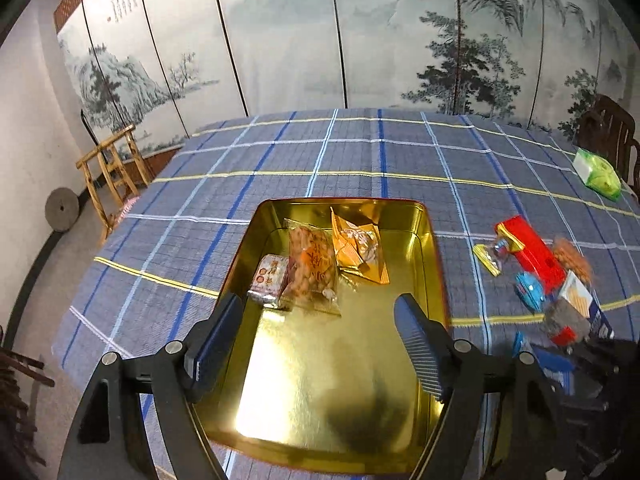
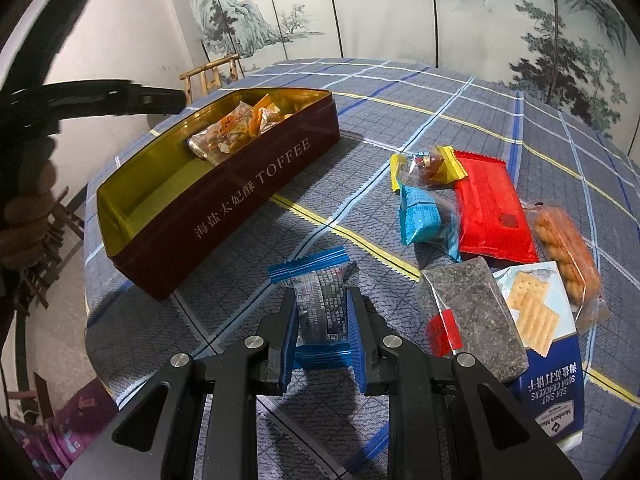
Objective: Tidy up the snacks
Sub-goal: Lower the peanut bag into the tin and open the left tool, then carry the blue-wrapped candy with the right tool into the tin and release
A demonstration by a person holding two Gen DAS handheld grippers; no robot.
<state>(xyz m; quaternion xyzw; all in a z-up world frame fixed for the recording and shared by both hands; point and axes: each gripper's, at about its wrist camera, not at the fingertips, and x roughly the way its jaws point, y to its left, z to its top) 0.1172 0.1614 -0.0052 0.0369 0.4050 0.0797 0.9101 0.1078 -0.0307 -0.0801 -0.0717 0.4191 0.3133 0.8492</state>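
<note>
My right gripper (image 2: 322, 312) pinches a blue-ended snack packet (image 2: 320, 304) | toffee tin (image 2: 224, 196) ahead-left (three packets inside) | my left gripper (image 1: 316, 344) gapes wide, empty, over its gold floor.

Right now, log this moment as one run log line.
left claw: open over toffee tin | right claw: shut on blue-ended packet | tin: three snacks | table: loose pile remains
</note>
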